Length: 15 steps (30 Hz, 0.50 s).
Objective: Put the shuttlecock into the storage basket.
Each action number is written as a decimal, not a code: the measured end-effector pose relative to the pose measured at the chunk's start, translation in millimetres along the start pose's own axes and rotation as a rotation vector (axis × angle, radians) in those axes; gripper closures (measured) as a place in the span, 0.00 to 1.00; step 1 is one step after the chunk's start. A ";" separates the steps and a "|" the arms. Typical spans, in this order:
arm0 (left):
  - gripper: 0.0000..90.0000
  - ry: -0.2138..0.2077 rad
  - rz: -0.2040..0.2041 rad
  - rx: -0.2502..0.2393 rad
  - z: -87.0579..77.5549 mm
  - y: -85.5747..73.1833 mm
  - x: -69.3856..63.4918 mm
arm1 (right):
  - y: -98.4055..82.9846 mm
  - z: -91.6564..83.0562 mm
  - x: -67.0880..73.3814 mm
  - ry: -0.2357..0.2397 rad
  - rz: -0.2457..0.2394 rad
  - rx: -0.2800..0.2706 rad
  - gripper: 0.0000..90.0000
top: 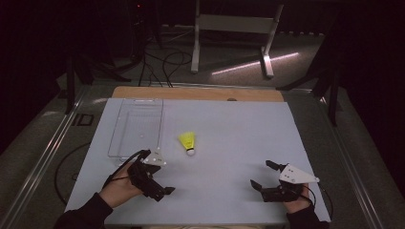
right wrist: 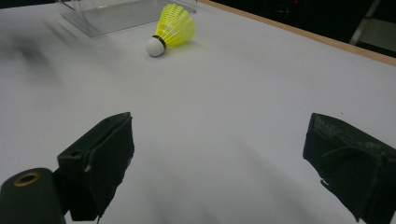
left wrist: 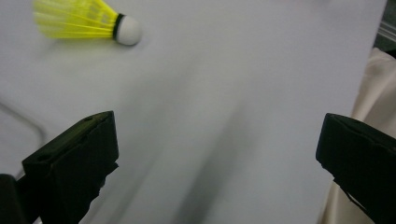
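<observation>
Yellow feathered shuttlecock with white cork tip [top: 187, 142] lying on side on white counter [top: 229, 129], tip toward near edge, just right of clear plastic rectangular tray [top: 136, 126]. Left gripper [top: 160, 177] near tray's front corner, jaws wide apart, empty. Right gripper [top: 262, 173] well apart at counter's near right, jaws spread wide, holding nothing.

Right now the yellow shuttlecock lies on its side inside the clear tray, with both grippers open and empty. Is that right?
Not quite. The shuttlecock lies on the white table beside the clear tray, not inside it, as the high view shows. The left gripper and right gripper are open and empty.
</observation>
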<state>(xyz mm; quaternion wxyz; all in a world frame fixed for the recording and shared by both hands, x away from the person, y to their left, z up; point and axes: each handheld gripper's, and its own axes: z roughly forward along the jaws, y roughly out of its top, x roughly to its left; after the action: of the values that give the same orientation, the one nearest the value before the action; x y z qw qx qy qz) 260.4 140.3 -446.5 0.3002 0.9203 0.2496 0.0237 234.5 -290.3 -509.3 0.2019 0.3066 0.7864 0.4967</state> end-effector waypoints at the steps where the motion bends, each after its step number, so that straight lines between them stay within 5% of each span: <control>1: 0.00 -0.002 -0.003 0.003 1.8 1.8 -1.5 | 0.0 0.0 0.0 0.000 0.000 0.001 0.10; 7: 0.00 -0.016 -0.030 0.029 13.9 13.8 -5.6 | -0.1 0.3 0.1 0.000 -0.001 0.005 0.10; 15: 0.00 0.035 -0.098 0.040 34.1 28.2 -11.4 | -0.3 0.2 -0.2 0.000 -0.001 0.004 0.10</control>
<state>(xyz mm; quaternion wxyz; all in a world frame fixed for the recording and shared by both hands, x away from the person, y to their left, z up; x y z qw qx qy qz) 269.5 96.8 -457.2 0.2780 0.9123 0.3001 0.0199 234.7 -290.4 -509.6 0.2016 0.3065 0.7876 0.4951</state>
